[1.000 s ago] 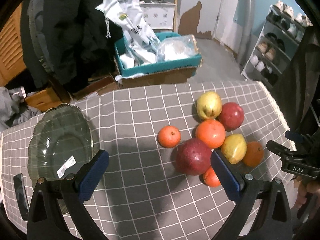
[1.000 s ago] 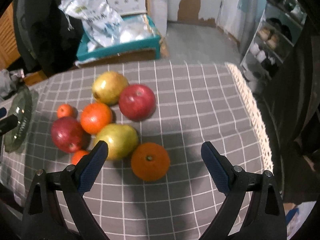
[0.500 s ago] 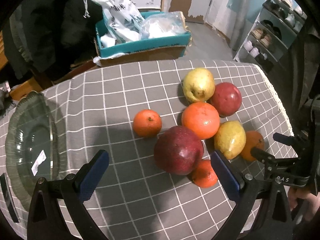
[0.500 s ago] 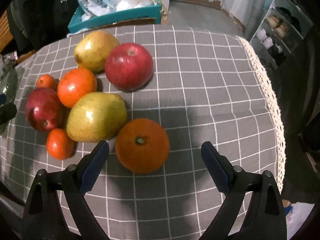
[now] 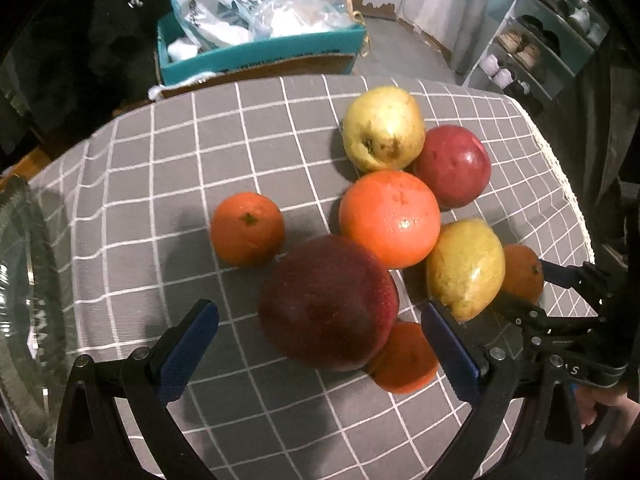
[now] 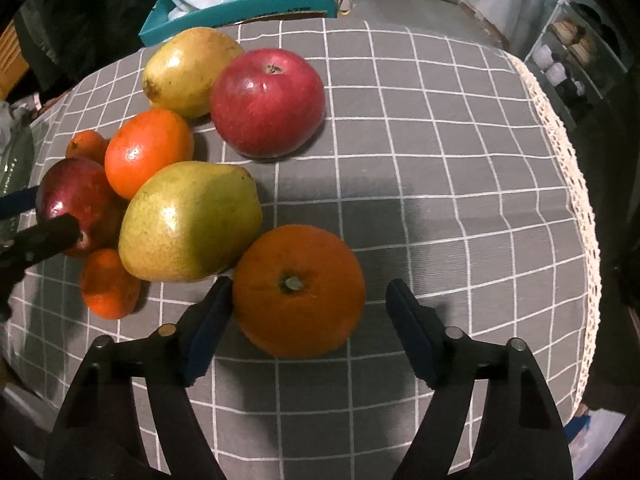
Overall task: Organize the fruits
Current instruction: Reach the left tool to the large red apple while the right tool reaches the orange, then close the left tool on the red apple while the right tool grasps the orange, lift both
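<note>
Orange [image 6: 298, 290], lower centre: firm, round, roll-prone; we take its widest sides, right gripper [image 6: 310, 320] just closing, right pad clear; left gripper [image 5: 320, 354] open.

Beyond my table's far edge I see a teal box [image 5: 260, 54] stuffed with white plastic bags [image 5: 224, 8]. A shoe rack [image 5: 536, 48] stands far right, and dark clothing [image 5: 80, 40] hangs far left.

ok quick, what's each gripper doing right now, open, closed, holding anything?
Left gripper: open, empty, fingers either side of the dark red apple.
Right gripper: closing around the orange; right finger still clear of it, so not gripped yet.
</note>
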Demonstrator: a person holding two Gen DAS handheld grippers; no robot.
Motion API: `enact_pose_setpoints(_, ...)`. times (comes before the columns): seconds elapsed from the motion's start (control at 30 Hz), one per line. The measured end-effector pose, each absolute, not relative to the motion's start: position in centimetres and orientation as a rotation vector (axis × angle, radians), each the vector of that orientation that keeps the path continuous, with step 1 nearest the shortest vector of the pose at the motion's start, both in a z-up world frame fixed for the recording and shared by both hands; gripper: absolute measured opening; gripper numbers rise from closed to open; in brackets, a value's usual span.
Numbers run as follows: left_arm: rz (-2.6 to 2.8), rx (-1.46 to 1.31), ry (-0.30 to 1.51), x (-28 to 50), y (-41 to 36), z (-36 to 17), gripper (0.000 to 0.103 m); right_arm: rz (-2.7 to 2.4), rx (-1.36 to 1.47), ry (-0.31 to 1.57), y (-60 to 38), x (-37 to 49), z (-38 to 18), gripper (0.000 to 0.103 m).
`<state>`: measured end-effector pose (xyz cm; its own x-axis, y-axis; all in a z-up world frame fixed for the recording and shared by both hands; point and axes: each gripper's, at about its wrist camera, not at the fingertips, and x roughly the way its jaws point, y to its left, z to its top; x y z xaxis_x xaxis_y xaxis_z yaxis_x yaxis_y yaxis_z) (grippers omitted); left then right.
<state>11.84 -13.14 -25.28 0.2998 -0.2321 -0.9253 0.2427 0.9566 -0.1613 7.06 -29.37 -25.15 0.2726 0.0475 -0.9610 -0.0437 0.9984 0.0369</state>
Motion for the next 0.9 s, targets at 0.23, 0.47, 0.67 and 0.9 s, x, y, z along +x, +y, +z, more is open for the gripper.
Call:
enact_pose_setpoints(0.23, -0.341, -0.029, 1.273, 12.5, -13.5, -26.9, 0.08, 0.097, 0.026, 1.291, -29.8, 6.8, -25.1, 0.064)
enact_pose_setpoints(0.47, -0.345, -0.044, 1.273, 12.4, -13.5, -27.2, 0.074, 0.087, -0.004, 1.286, -29.0, 6.6, -25.1, 0.063)
enact_pose_setpoints(0.67, -0.317, -0.022, 1.241, 11.8, -13.2, -26.7, 0.074, 0.055, -0.022, 1.261, -29.1, 6.7, -24.5, 0.063)
enact_pose_setpoints(0.9, -0.298, -0.041, 1.183, 11.2, -11.5, -24.4, 0.074, 0.019, -0.052, 1.195, -29.1, 6.7, -22.6, 0.063)
